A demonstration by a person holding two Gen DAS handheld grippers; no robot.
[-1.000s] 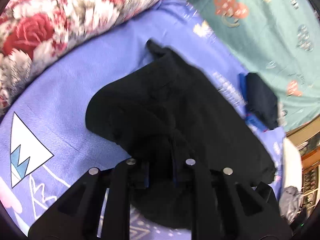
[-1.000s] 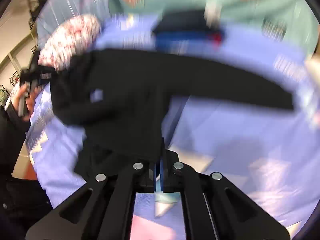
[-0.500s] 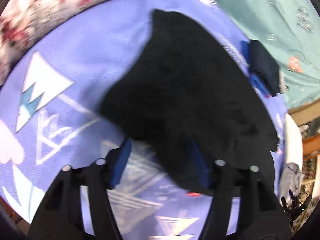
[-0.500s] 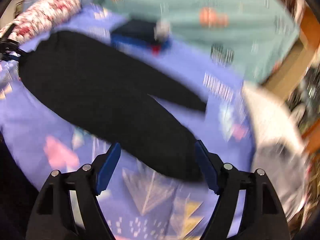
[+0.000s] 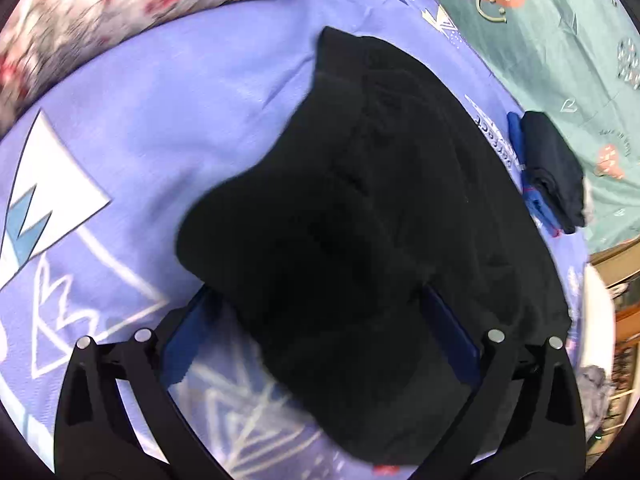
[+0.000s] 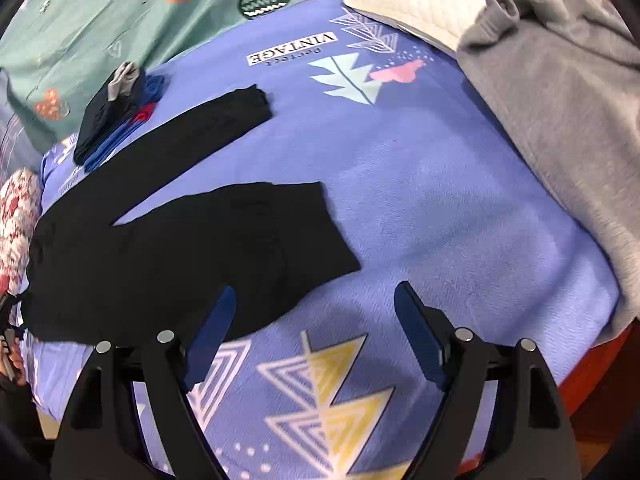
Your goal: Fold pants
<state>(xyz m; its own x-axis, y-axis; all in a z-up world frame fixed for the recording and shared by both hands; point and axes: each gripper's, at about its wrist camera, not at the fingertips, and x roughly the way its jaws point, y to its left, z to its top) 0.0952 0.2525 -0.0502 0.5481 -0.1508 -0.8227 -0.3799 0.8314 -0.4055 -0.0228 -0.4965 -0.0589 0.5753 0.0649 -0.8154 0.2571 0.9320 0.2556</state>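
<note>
The left tongs (image 5: 320,320) were spreading apart, their blue pads (image 5: 188,336) standing wide on either side of the waist end of the black pants (image 5: 360,208). The cloth lay between the pads, but neither pad pressed on it; the pants rested loose on the bed. The right tongs (image 6: 312,320) were also spreading. Their left pad (image 6: 212,320) hung over the lower edge of the nearer pant leg (image 6: 192,248), and their right pad (image 6: 416,336) stood over bare cover, with nothing pinched between them.

The pants lay flat on the blue-violet bed cover (image 6: 420,184), which was printed with white and yellow triangles and the word VINTAGE. In the right wrist view the two legs ran apart in a V, the farther leg (image 6: 208,120) reaching toward a small stack of folded dark and blue clothes (image 6: 116,116). In the left wrist view that stack (image 5: 548,172) sat just beyond the pants' far edge.

A rose-patterned pillow (image 5: 120,8) lay past the waist end, a teal printed sheet (image 6: 100,12) beyond the stack, and a grey garment (image 6: 560,112) at the right side of the bed over a white pillow (image 6: 420,8).
</note>
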